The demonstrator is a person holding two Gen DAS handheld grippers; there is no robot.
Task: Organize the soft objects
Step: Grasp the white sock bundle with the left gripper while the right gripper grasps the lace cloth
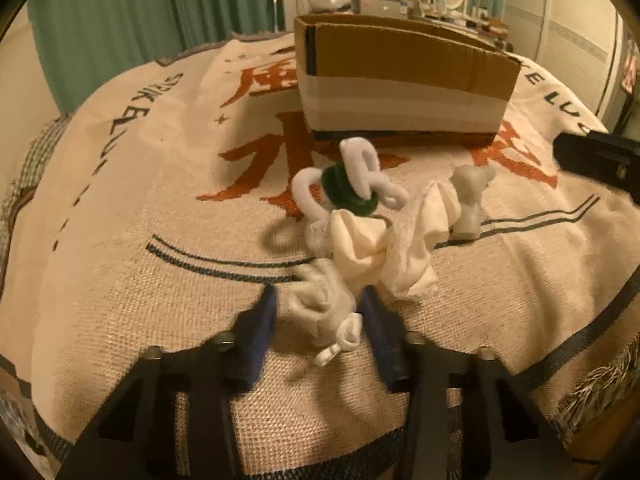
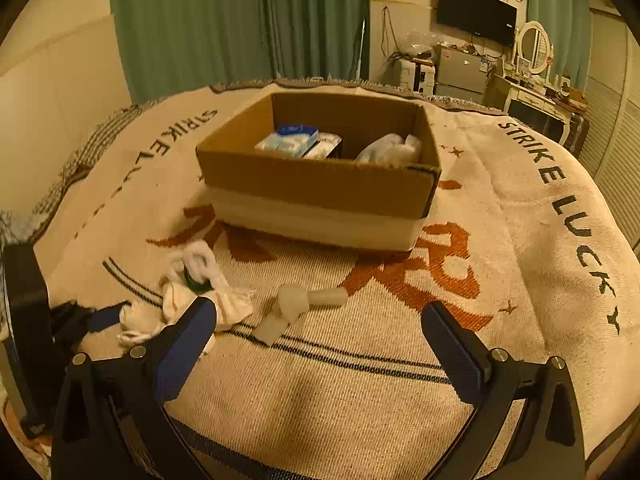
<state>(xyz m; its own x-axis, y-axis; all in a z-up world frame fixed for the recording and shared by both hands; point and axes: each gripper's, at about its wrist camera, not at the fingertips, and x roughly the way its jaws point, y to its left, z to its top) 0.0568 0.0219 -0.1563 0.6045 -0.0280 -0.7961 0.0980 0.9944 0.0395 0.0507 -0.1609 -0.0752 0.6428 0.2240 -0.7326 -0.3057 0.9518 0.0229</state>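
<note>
left claw (image 1: 318, 312) blurred, straddling sock (image 1: 320, 304) | right claw (image 2: 320, 332) wide

We see a bed under a woven blanket (image 2: 360, 392) with orange characters and "STRIKE LUCKY". On it stand an open box (image 2: 320, 188), a heap of pale cloths (image 1: 372, 256) with a pipe-cleaner toy (image 1: 352, 184), and a white figure (image 2: 292, 308) just beside.
</note>
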